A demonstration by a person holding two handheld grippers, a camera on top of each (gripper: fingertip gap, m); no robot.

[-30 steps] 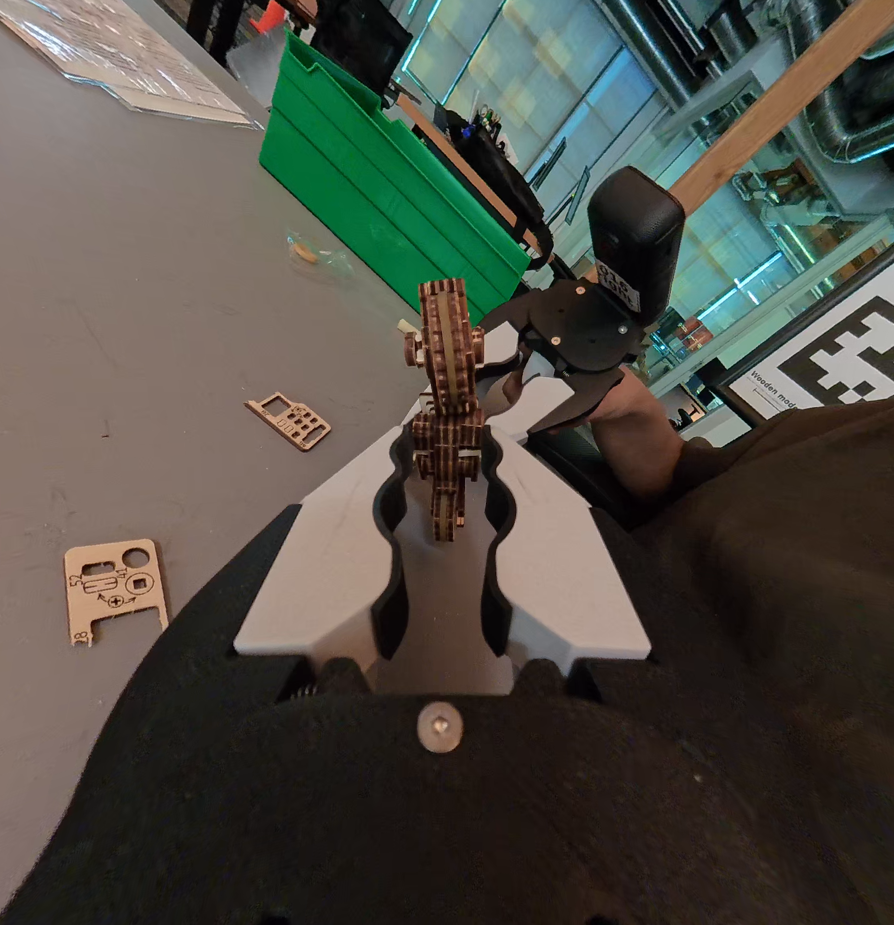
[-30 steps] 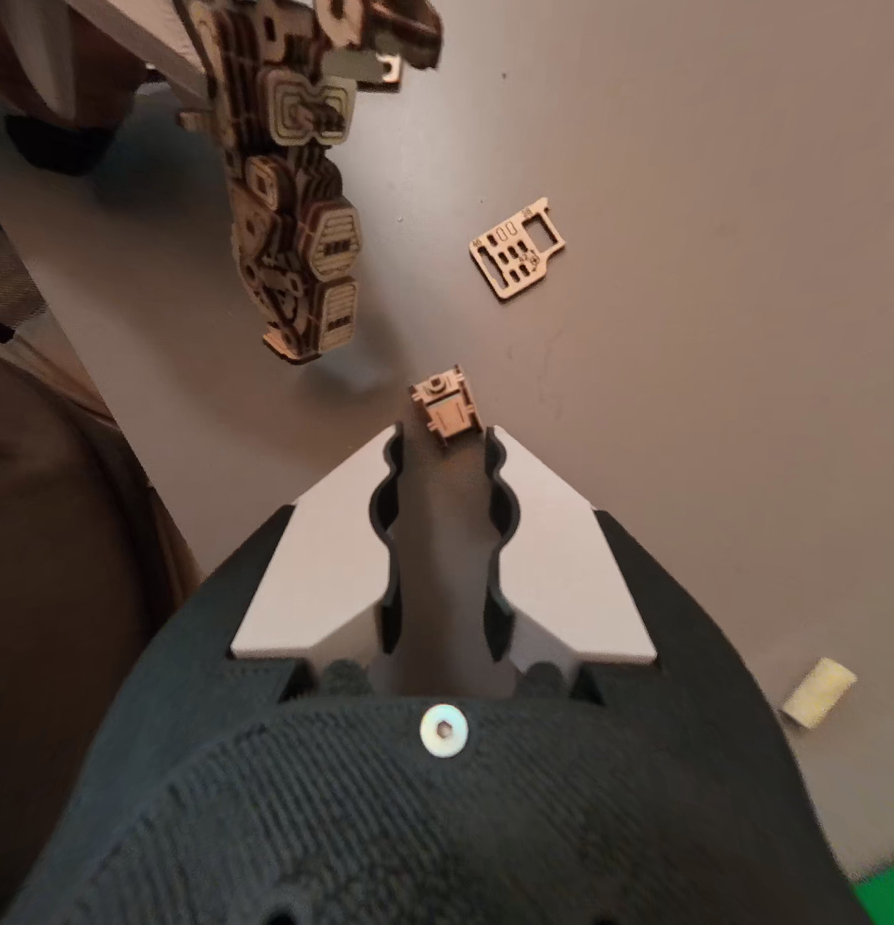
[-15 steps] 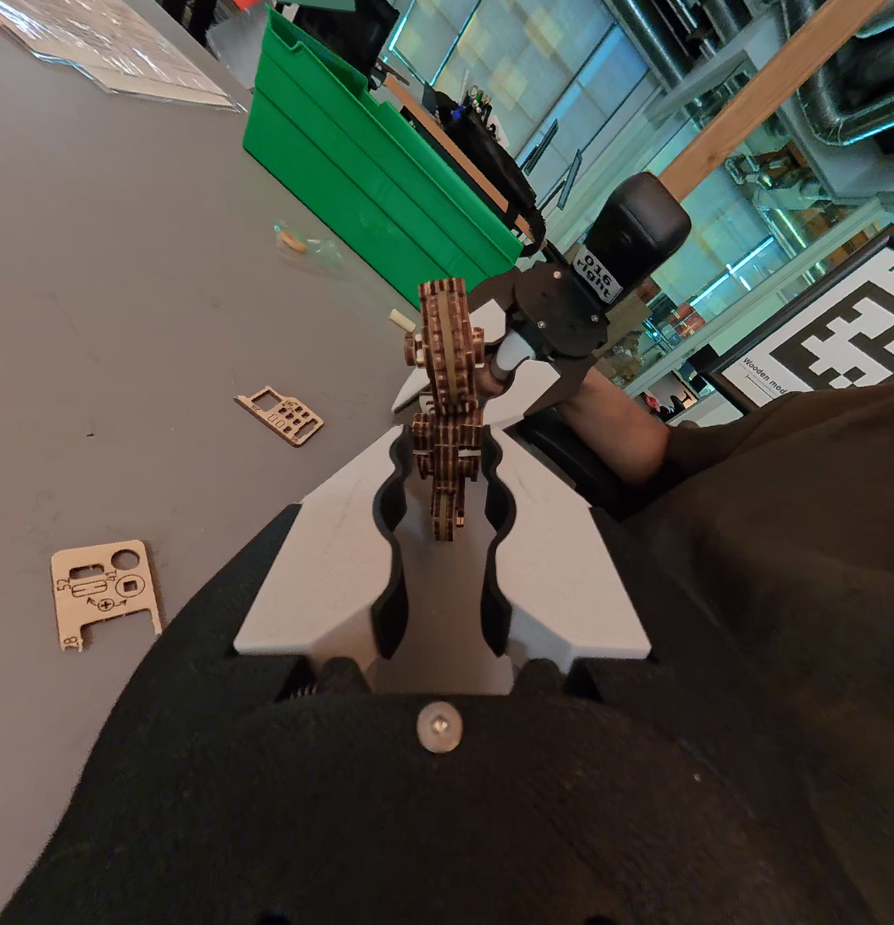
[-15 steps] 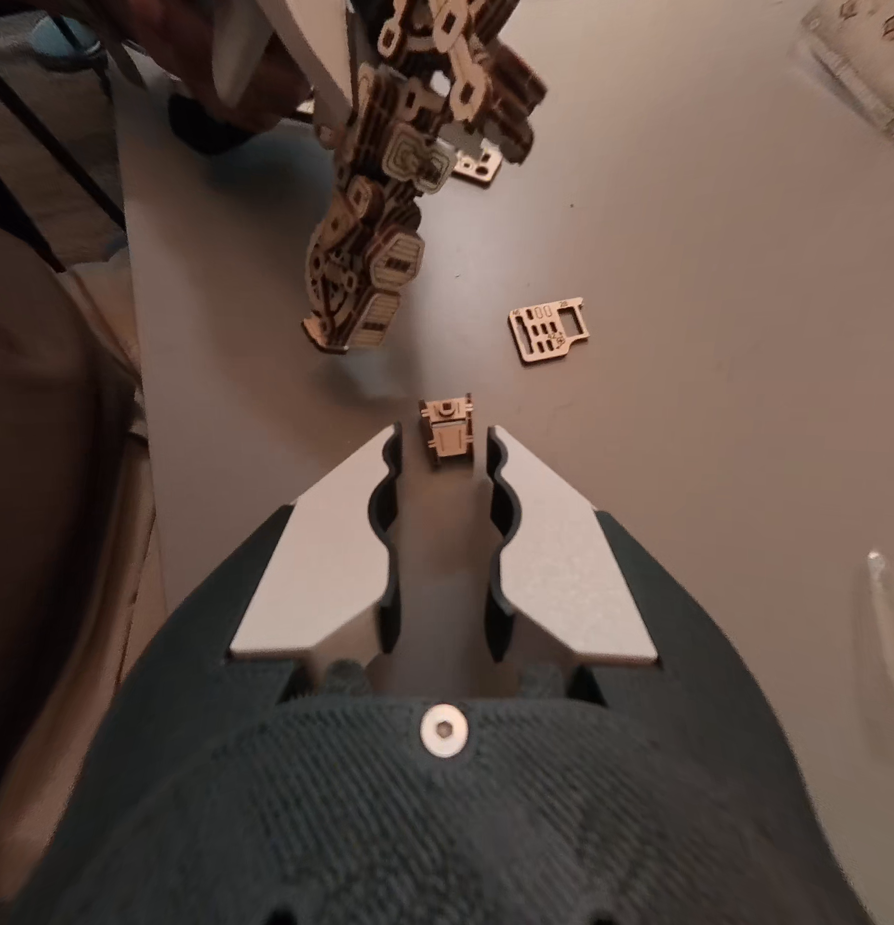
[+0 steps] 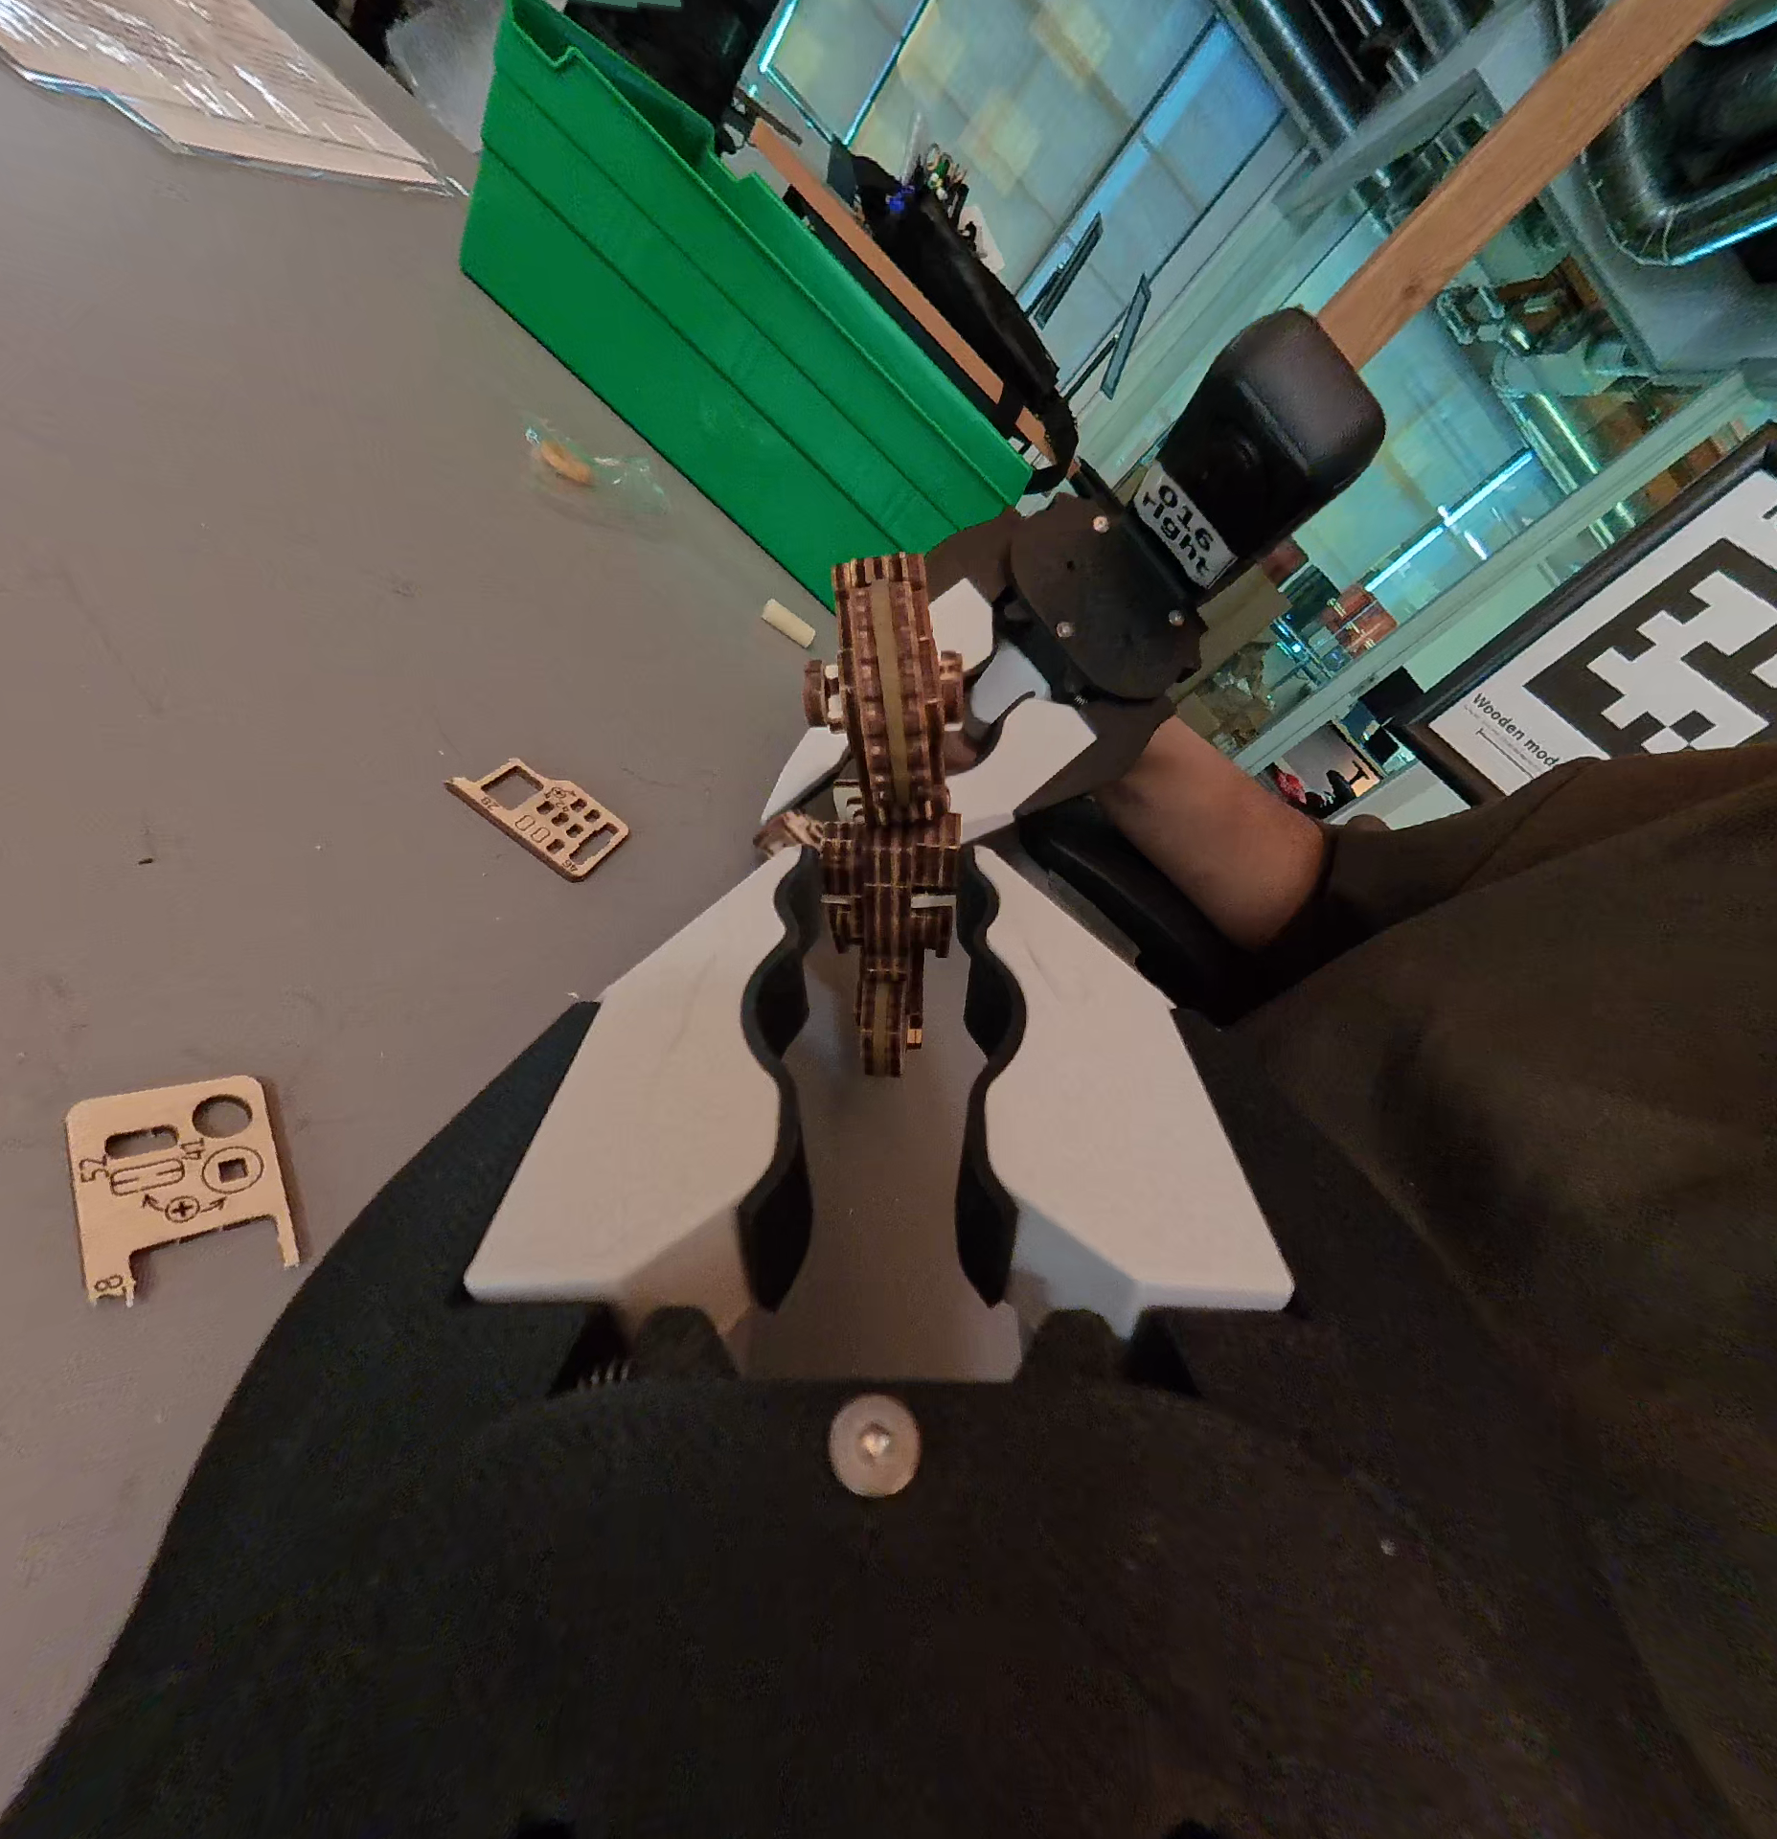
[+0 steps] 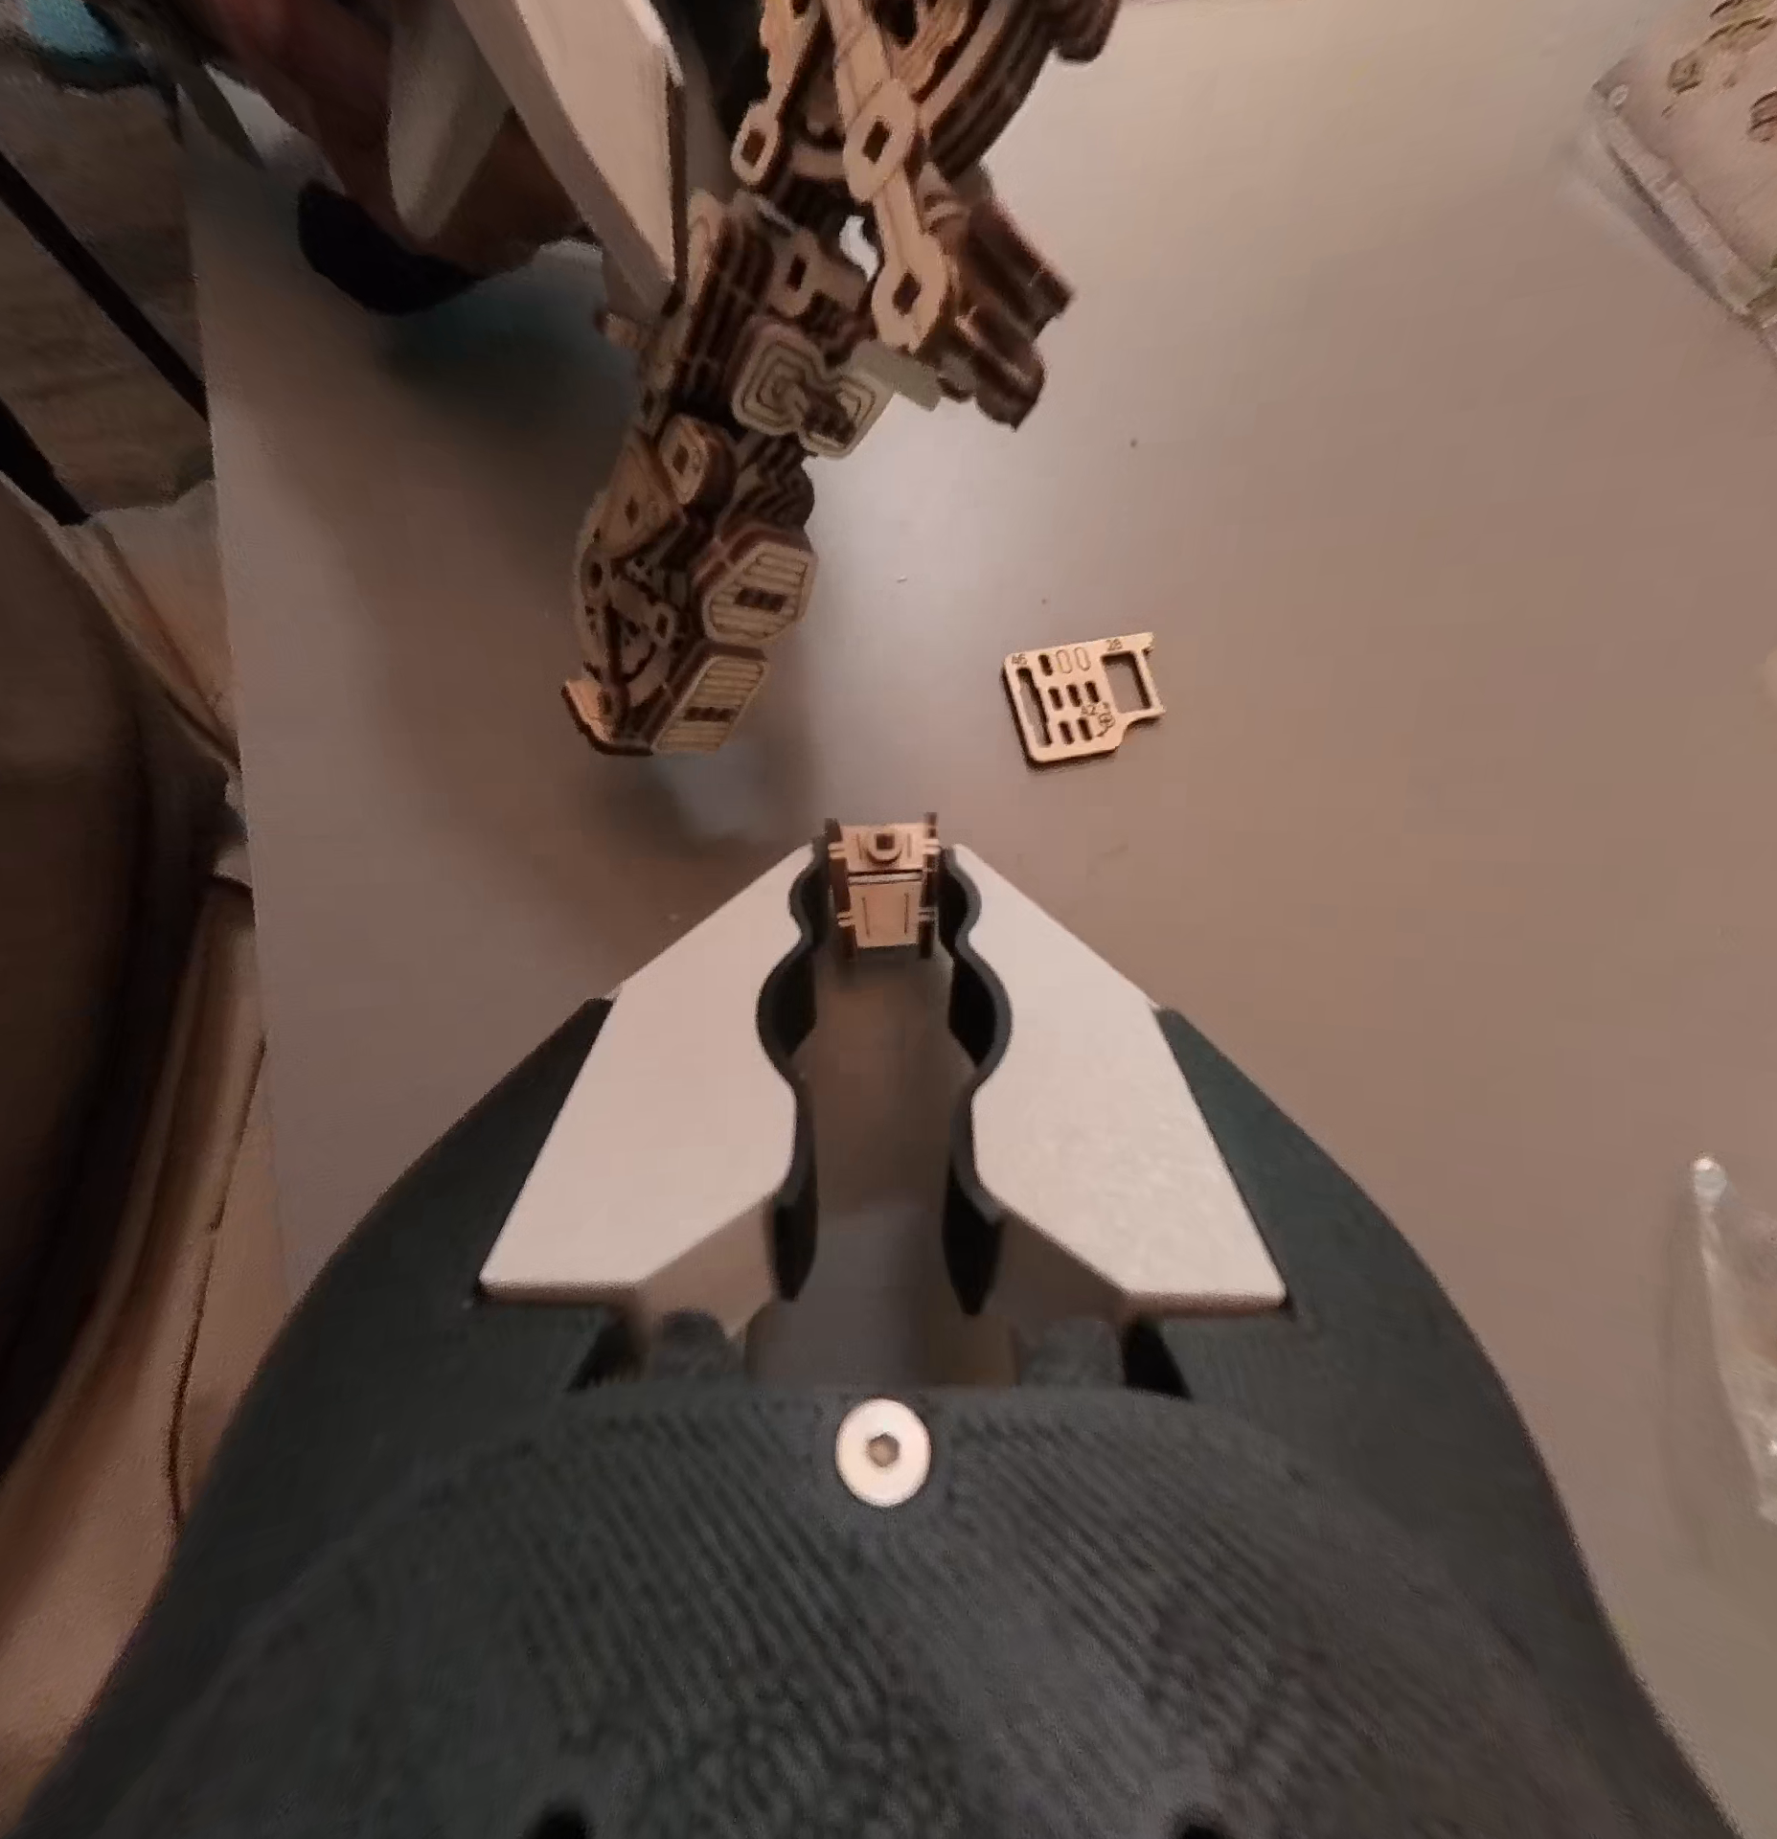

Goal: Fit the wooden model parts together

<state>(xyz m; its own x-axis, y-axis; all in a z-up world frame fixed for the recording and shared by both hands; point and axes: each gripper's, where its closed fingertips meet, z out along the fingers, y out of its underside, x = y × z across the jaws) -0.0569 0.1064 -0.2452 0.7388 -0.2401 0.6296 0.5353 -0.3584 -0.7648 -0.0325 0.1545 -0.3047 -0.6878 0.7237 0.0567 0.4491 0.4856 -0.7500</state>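
Note:
My left gripper (image 5: 889, 886) is shut on the lower end of a layered wooden model (image 5: 884, 716) and holds it upright above the grey table (image 5: 267, 597). In the right wrist view the model (image 6: 725, 517) hangs at the upper left, with a left gripper finger (image 6: 585, 149) beside it. My right gripper (image 6: 882, 886) has its fingertips closed around a small wooden part (image 6: 879, 896), just below and in front of the model. In the left wrist view the right gripper (image 5: 794, 811) sits right behind the model, tips pointing down towards the table.
A green bin (image 5: 715, 328) stands at the back. Two flat wooden cards (image 5: 182, 1179) (image 5: 541, 816) lie on the table; one shows in the right wrist view (image 6: 1078, 702). A plastic bag (image 6: 1760, 1343), a small white cylinder (image 5: 787, 625) and clear sheets (image 5: 217, 90) lie around. The table edge (image 6: 227, 697) runs on the left. There is about 9 cm between the tips of the two grippers.
My right gripper has moved forward, so the small wooden part now sits between its fingertips instead of ahead of them. The model looms closer in the right wrist view. My left gripper keeps its hold.

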